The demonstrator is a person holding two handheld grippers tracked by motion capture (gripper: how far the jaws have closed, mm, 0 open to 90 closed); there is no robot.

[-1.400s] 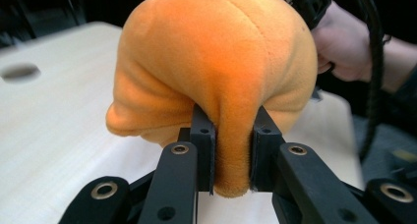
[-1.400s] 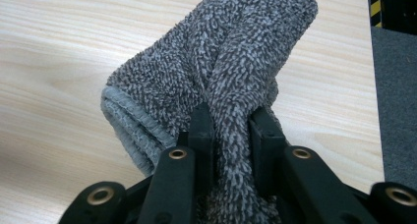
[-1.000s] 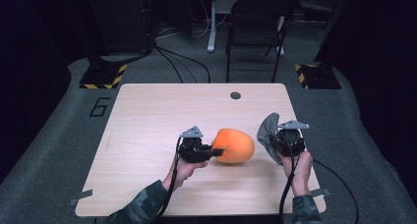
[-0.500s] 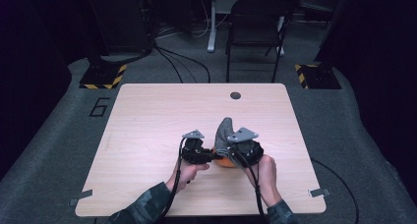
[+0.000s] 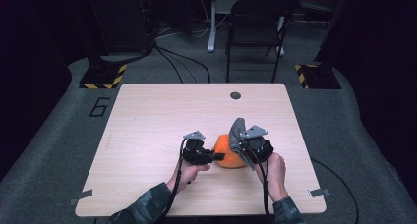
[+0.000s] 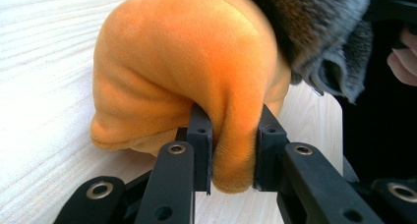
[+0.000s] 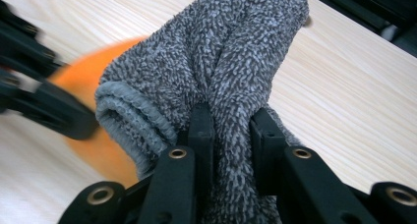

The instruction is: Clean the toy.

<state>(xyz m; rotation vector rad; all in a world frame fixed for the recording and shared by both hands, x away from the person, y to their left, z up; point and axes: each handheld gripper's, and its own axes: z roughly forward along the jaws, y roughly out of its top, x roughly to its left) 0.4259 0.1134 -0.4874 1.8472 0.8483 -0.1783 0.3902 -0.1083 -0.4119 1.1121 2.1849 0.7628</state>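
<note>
An orange plush toy (image 5: 230, 155) lies on the near half of a pale wooden bench (image 5: 162, 116), a little right of centre. It is a soft rounded lump with a short, velvety nap, smooth across its domed top and gathered into folds at one side. In the left gripper view the toy (image 6: 196, 71) rests on the light wood grain, and a pinched fold of its fabric is squeezed between the two black jaws of the left claw (image 6: 231, 150), which is clenched on it.

A grey cloth (image 5: 238, 131) stands up against the right side of the toy, touching it and draped partly over its top. In the right gripper view the cloth (image 7: 216, 62) is a thick, nubbly terry weave in flecked grey, with a smoother stitched hem rolled along one edge. It is bunched into a rough upright column, and the right claw (image 7: 231, 135) is clamped on its lower part, the fabric bulging out on both sides of the jaws. The orange toy (image 7: 93, 150) shows blurred behind the cloth.

From above, the left claw (image 5: 216, 156) meets the toy from the left and the right claw (image 5: 244, 146) sits just beside it on the right, each held in one hand, with forearms coming in from the near edge. A small dark round spot (image 5: 235, 95) marks the bench near its far edge. A dark chair (image 5: 255, 27) stands on the grey floor beyond.
</note>
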